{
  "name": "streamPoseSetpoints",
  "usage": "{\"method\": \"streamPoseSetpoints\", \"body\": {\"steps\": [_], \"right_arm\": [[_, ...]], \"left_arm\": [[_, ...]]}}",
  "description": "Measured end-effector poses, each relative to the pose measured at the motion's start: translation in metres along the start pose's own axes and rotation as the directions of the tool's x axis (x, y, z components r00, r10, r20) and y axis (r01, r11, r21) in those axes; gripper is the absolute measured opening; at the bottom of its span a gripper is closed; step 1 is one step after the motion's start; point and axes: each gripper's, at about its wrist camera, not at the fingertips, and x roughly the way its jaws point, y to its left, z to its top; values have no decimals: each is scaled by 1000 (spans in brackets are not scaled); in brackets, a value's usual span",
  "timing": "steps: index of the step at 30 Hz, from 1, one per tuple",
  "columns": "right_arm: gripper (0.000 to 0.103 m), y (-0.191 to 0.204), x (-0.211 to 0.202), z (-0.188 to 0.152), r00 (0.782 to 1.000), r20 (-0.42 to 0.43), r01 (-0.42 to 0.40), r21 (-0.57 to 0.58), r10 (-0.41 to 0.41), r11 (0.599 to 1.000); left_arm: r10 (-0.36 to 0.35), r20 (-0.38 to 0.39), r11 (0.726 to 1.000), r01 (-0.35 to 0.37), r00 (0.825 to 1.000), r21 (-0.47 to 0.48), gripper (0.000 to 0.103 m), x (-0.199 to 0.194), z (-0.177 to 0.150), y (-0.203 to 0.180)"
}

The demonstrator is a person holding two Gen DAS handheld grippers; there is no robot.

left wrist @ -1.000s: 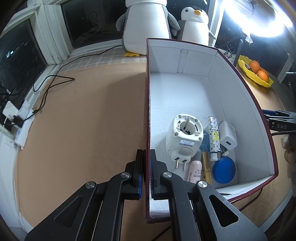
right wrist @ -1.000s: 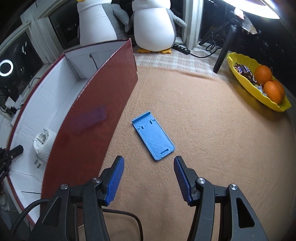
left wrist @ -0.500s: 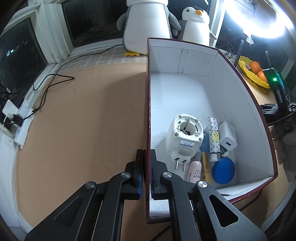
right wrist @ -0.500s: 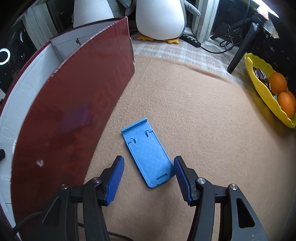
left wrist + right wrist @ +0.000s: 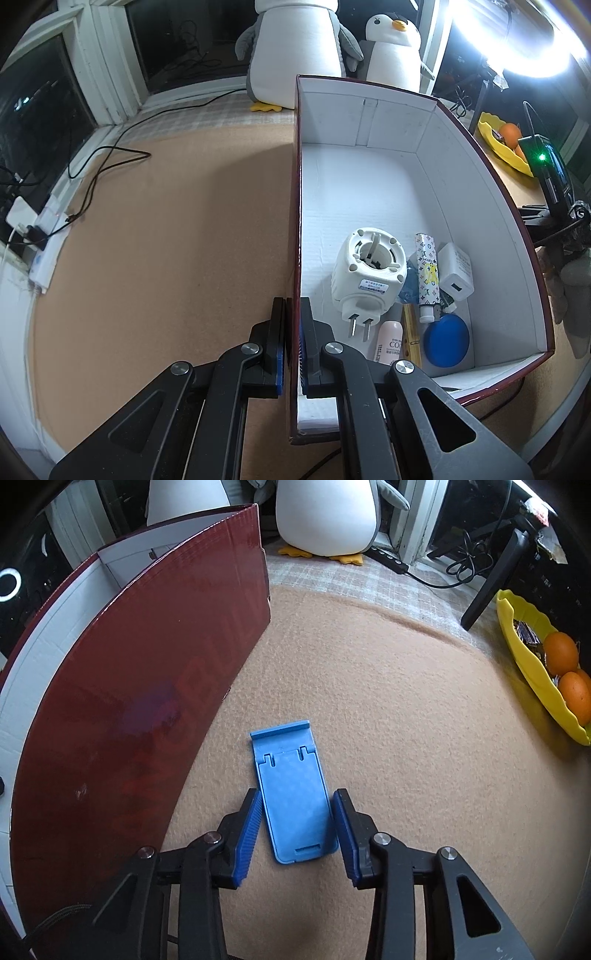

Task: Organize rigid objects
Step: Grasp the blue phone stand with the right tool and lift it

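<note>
Left gripper (image 5: 291,347): jaws closed on the near wall of the box (image 5: 295,229), steadying it.
Right gripper (image 5: 297,829): about half open, holding nothing; 2 pads flank the blue phone stand (image 5: 293,794), not yet touching.
Stand: flat on the tan cloth (image 5: 406,720), just beside the box's red outer wall.
Box contents: white plug adapter (image 5: 369,273), charger (image 5: 456,275), tubes, blue disc (image 5: 446,340).
Grip advice: centre the pads on the long edges, close squarely, lift level over the wall.

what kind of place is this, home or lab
Probably a home room by a window, set up for recording: plush penguins on the sill, a yellow fruit dish, a blanket-covered table and a ring light.
</note>
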Motion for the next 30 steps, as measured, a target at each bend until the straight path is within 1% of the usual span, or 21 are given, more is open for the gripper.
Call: {"method": "streamPoseSetpoints", "body": {"steps": [9,17,30], "right_arm": [[34,-3,-7,-12,1000,10,10,28,-10,1000],[34,-13,-11,-22,1000,5,5,82,-6,997],[33,-27,-31,-45,999,37,-36,180,30,983]], "left_arm": [[2,1,1000,-2,1000,-6,5,-1,-1,0],[5,3,1000,-5,1000,-6,5,-2,-2,0],[8,6,1000,-8,1000,-14,5,-4,-1,2]]}}
